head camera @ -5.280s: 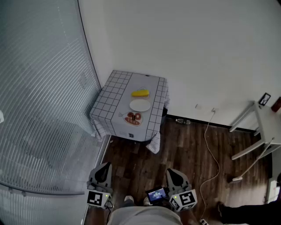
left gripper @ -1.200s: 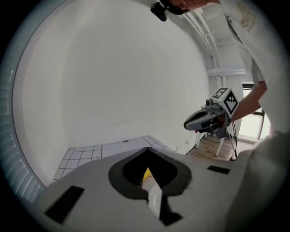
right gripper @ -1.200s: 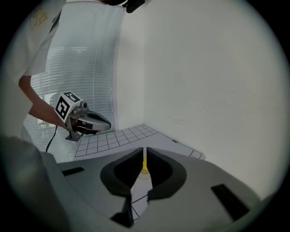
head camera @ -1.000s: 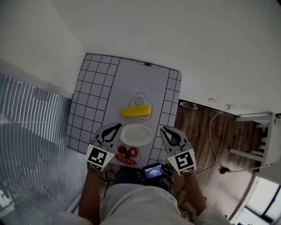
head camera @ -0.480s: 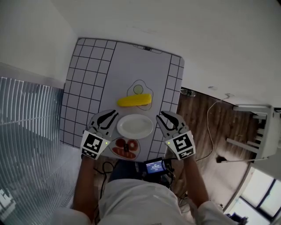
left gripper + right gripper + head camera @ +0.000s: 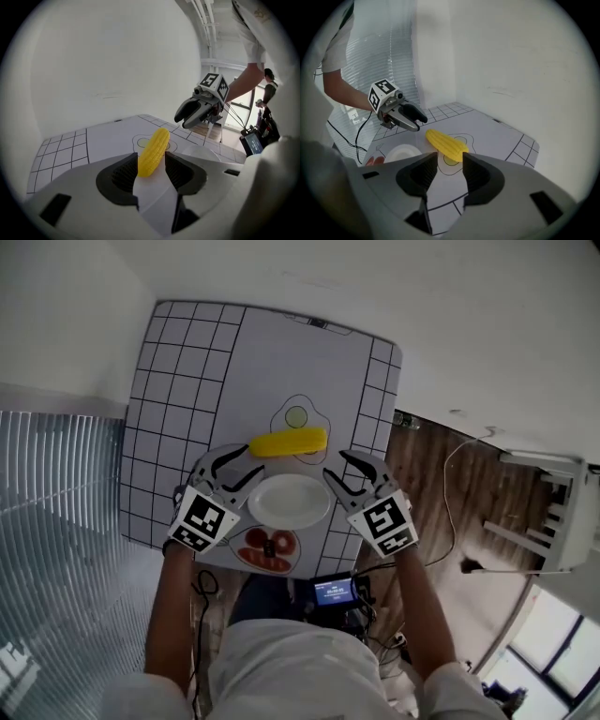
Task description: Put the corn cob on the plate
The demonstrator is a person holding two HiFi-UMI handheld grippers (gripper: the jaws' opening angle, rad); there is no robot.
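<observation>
Since the person was standing well back from the table a few seconds ago, the head view now shows them right over it. Both grippers have pushed forward from half a second ago, along either side of the plate [image 6: 291, 501]. The corn cob [image 6: 288, 442] has not moved. It lies on the table [image 6: 187, 371] just beyond the plate, across the lower edge of a printed fried egg [image 6: 296, 415], and the plate is bare. The left gripper [image 6: 251, 461] has its jaws apart, tips close to the cob's left end. The right gripper [image 6: 335, 465] is likewise spread near the cob's right end.

From the left gripper view, the jaws of the left gripper [image 6: 150, 171] stand apart with nothing clamped. The corn cob [image 6: 153, 150] runs away lengthwise straight ahead, its near end framed by the gap. It may already sit between the tips, though the wide lens makes that hard to judge. The right gripper [image 6: 197, 110] hovers beyond, above the table.

From the right gripper view, the right gripper [image 6: 450, 171] is also spread and empty. The cob [image 6: 445, 143] lies on the cloth just ahead of its jaws, with the left gripper [image 6: 401, 117] and the plate [image 6: 404, 152] further off.

The approach looks nearly done, with the grasp yet to come. The left gripper seems the better lined up to take the cob, and the plate is only a short carry back.
</observation>
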